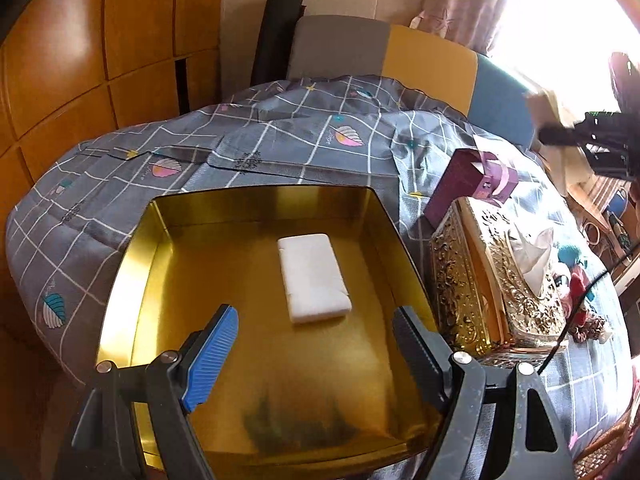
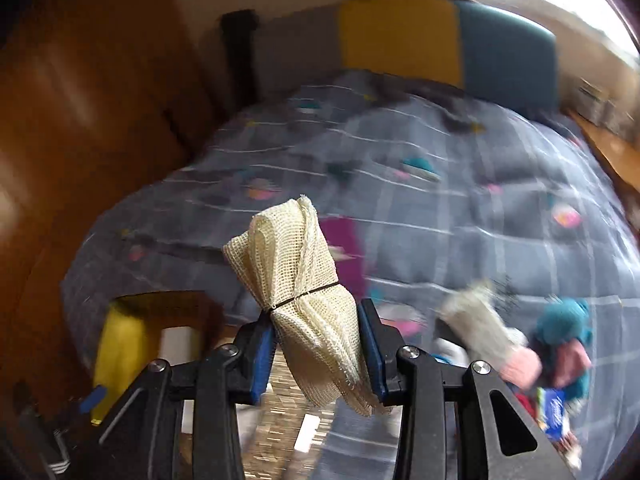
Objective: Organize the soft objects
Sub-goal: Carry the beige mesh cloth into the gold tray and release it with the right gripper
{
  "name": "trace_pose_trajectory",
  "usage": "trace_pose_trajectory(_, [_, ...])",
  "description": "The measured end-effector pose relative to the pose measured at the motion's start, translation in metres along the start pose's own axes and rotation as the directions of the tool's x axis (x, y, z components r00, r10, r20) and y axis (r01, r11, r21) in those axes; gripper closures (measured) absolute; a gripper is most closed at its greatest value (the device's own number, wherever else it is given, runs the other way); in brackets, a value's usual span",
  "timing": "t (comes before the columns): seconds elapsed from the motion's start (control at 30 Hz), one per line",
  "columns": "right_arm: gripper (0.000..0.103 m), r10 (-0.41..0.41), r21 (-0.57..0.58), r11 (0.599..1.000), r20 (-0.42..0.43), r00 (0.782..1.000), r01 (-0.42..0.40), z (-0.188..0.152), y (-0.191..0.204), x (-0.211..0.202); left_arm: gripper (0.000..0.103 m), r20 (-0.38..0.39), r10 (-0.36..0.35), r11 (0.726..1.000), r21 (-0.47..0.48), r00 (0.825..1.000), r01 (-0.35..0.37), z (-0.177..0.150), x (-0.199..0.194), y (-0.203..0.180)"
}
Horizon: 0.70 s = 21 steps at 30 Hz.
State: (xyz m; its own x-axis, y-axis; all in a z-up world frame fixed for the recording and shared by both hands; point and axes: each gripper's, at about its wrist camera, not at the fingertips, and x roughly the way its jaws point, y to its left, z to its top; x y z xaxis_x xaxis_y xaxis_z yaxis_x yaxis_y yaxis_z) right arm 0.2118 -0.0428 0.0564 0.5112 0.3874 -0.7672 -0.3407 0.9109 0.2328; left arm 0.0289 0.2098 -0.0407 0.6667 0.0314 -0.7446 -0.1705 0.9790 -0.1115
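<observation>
Step in hand: judged to be the carry of the mesh cloth bundle toward the gold tin, where one soft item already lies.
Right claw: clenched on the bundle, a blue pad pressing each side just below its black tie band.
Bundle relative to right claw: held between the pads; the longer, tied end stands up and leans left above them, the folded loose end hangs below toward the camera.
Left claw: released, nothing between its pads, hovering over the near part of the tin.
White folded pad: flat on the tin floor, right of centre, just beyond the left claw and apart from both fingers.
Tin position: on the bed with the grey patterned cover, just left of the ornate gold tissue box; in the right wrist view it shows only as a blurred yellow shape at lower left.
Remaining soft items: a blurred heap of teal, pink and pale pieces on the cover, right of the right claw.
Doing it well: keep the squeeze firm, since mesh may slip; bring the bundle over the tin's free left half, lower it close to the floor before letting go, and keep it off the white pad.
Risk: the hanging end could catch the tin's rim on the way in.
</observation>
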Motion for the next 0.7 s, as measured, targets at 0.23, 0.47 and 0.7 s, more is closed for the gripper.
trace_pose_trajectory(0.23, [0.063, 0.133, -0.192, 0.969, -0.116, 0.984, -0.154, -0.026, 0.1, 0.03, 0.022, 0.011, 0.027, 0.998, -0.061, 1.0, -0.026, -0.003, -0.006, 0.026])
trace_pose_trajectory(0.47, [0.063, 0.144, -0.227, 0.952, -0.261, 0.955, -0.205, -0.064, 0.151, 0.081, 0.022, 0.013, 0.073, 0.982, -0.178, 0.997, -0.07, -0.003, -0.009, 0.069])
trace_pose_trajectory(0.7, [0.059, 0.101, -0.265, 0.943, -0.349, 0.932, -0.201, -0.097, 0.176, 0.121, 0.022, -0.001, 0.113, 0.968, -0.224, 0.994, -0.11, -0.011, -0.006, 0.092])
